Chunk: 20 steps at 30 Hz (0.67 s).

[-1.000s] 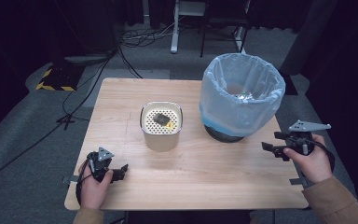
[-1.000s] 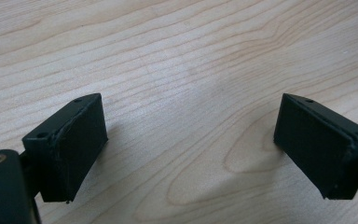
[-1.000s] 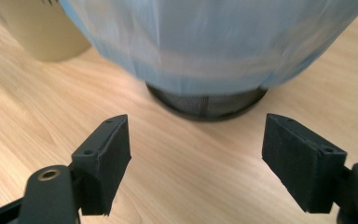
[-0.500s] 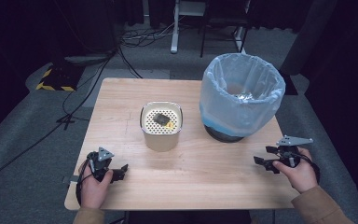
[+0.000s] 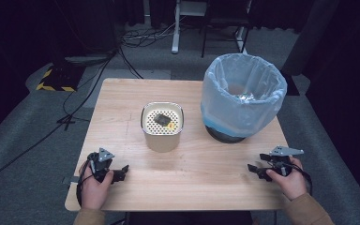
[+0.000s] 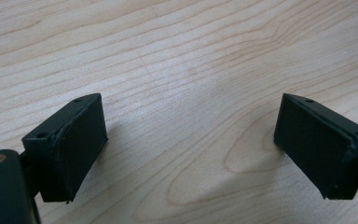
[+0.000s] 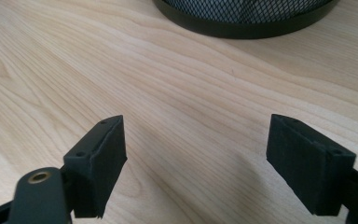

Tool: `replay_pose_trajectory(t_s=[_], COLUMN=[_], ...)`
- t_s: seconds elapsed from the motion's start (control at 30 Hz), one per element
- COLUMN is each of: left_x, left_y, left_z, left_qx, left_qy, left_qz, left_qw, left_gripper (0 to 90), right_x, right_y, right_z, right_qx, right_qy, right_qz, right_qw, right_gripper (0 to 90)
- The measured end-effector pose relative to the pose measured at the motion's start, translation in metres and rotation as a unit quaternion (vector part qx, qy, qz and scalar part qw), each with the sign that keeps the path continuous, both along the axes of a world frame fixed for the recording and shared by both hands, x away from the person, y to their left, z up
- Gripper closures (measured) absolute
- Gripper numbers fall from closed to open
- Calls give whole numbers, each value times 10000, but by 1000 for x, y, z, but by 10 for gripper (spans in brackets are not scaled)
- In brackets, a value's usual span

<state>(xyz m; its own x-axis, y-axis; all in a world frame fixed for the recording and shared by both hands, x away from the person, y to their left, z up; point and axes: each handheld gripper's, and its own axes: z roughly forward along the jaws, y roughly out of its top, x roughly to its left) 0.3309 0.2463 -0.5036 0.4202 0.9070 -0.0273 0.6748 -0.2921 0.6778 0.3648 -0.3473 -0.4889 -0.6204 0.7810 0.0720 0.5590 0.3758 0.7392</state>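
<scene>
A wooden table point(image 5: 192, 187) with a pale grain stands on a grey carpeted floor point(image 5: 23, 154).

Near the table's centre stands a small container point(image 5: 162, 126) with rounded corners, cream-coloured sides and a perforated inner wall. A dark lump point(image 5: 161, 119) lies inside it, with a small yellow piece point(image 5: 169, 125) touching it.

To the right of the container, near the far right corner, stands a round bin point(image 5: 243, 101) lined with a translucent pale blue bag. Its black mesh base point(image 7: 247, 16) rests on the table. A small crumpled shiny item point(image 5: 244, 97) lies inside; what it is cannot be told.

The left gripper point(image 5: 117, 174) rests near the front left edge of the table, held by the left hand point(image 5: 93, 187). In the left gripper view its jaws stand wide apart over bare wood, with nothing between them.

The right gripper point(image 5: 254, 169) rests near the front right edge, held by the right hand point(image 5: 288, 180), in front of the bin and apart from it. In the right gripper view its jaws stand wide apart with nothing between them, and the bin's base lies ahead of them.

Cables point(image 5: 98, 70) run across the floor beyond the table.
</scene>
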Motion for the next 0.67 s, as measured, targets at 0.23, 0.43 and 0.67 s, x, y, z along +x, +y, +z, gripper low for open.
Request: replay_pose_trajectory(t_s=[0.23, 0.43, 0.67], left_x=[0, 0, 0], left_y=[0, 0, 0], left_z=[0, 0, 0], left_qx=[-12, -10, -11], left_qy=[9, 8, 9], left_qz=[-6, -6, -4], left_qw=[10000, 10000, 10000], left_gripper=[96, 96, 96], right_x=[-2, 4, 4], right_y=[1, 2, 3], right_z=[-14, -15, -15], right_qx=[-97, -278, -294], right_qy=[-184, -219, -213], right_qz=[12, 328, 362], right_qw=[9998, 9988, 9987], right_gripper=[180, 138, 127])
